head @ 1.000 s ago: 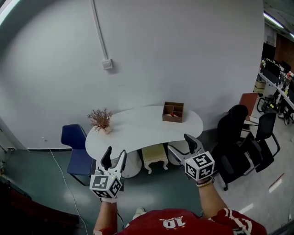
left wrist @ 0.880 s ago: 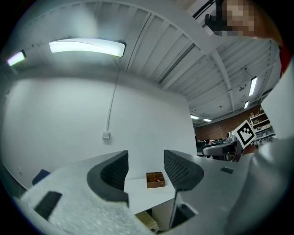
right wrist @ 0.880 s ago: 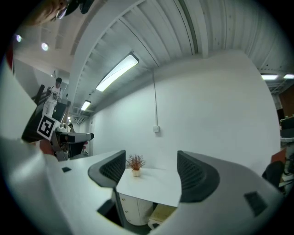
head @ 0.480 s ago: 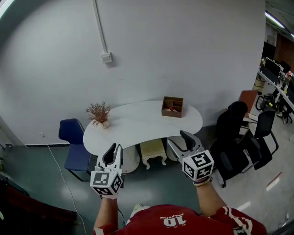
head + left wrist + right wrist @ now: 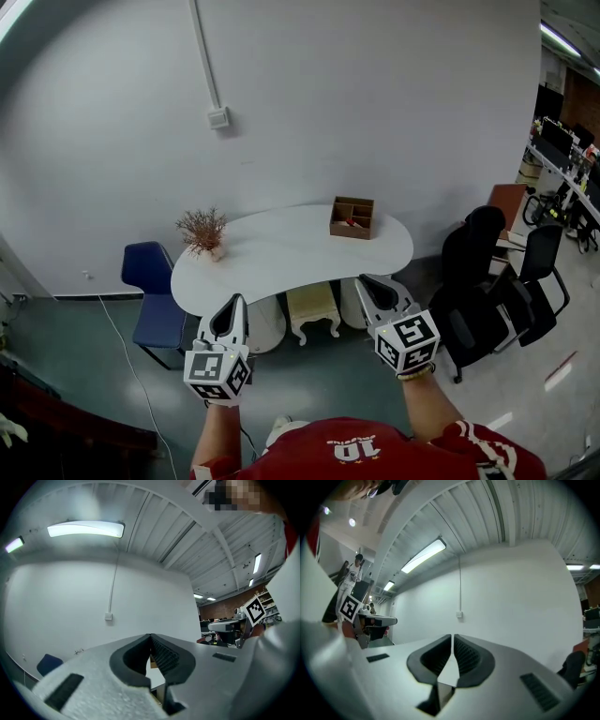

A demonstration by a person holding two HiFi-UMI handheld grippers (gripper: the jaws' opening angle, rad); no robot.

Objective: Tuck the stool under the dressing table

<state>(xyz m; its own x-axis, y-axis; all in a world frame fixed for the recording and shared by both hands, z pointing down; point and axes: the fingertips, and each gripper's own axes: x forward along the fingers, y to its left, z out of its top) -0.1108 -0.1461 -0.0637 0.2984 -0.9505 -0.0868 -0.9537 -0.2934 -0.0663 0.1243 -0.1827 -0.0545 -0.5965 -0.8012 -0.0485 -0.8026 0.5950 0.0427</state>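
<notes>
The cream stool (image 5: 312,309) with curved legs stands under the white kidney-shaped dressing table (image 5: 281,261), between its two rounded pedestals. Both grippers hover in the air in front of the table, well short of the stool, and point level at it. My left gripper (image 5: 234,302) is at the left front edge, shut with nothing in it; in the left gripper view its pads (image 5: 150,636) meet. My right gripper (image 5: 367,281) is at the right front edge. Its jaws are closing, down to a thin slit at the tips (image 5: 453,635), with nothing between them.
A wooden organiser box (image 5: 352,217) and a dried plant (image 5: 202,232) stand on the tabletop. A blue chair (image 5: 152,302) is left of the table, black office chairs (image 5: 489,286) are to the right. A cable (image 5: 117,342) lies on the green floor.
Both grippers' jaws have closed from open. The hands have stayed in front of the table, and the stool has not moved.
</notes>
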